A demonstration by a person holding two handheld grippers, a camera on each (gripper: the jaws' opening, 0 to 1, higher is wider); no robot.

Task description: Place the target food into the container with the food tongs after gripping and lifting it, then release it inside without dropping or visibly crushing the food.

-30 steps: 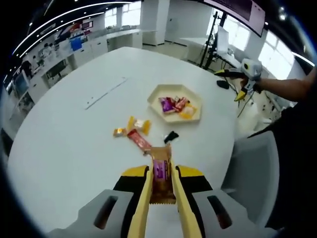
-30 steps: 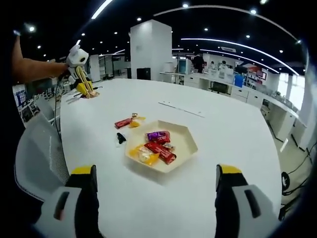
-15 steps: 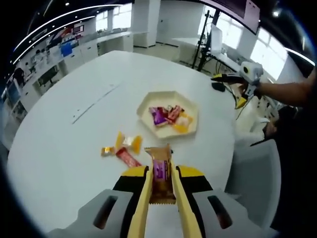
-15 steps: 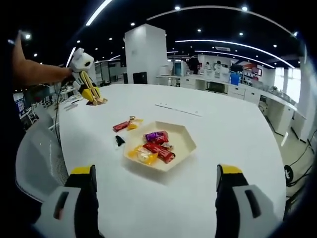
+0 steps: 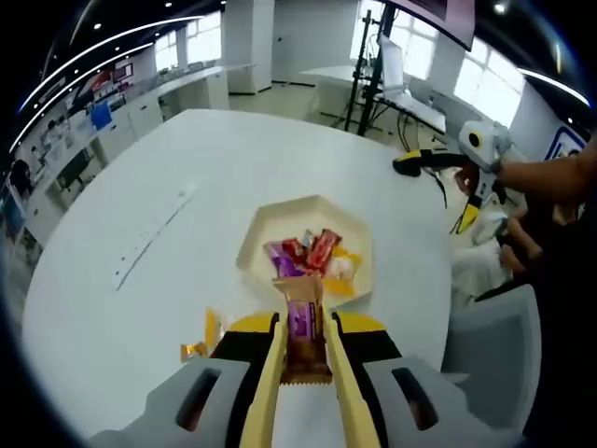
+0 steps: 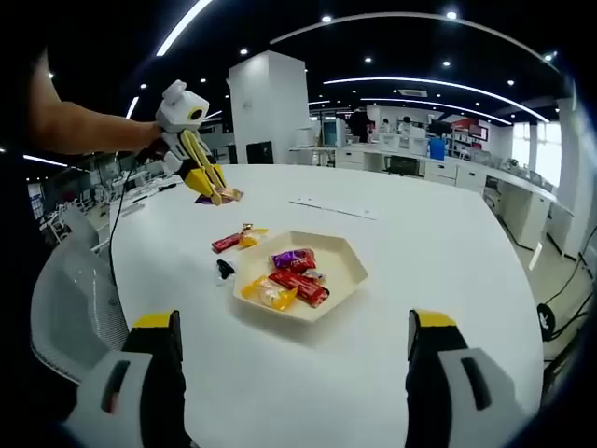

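My left gripper is shut on a brown and purple wrapped snack bar, held in the air just short of the cream hexagonal tray. Several wrapped candies lie in that tray. In the right gripper view the left gripper, in a person's hand, hangs above the table to the upper left of the tray, the bar at its tips. My right gripper stands wide open with nothing in it, short of the tray; in the left gripper view the right gripper shows at the right.
Loose on the white round table lie a red candy, a yellow candy and a small black piece, all left of the tray. A grey chair stands at the table's edge. Desks and stands fill the room behind.
My left gripper has carried the snack bar toward the tray, which now lies right ahead of its jaws. The right gripper has stayed open and nearly still.
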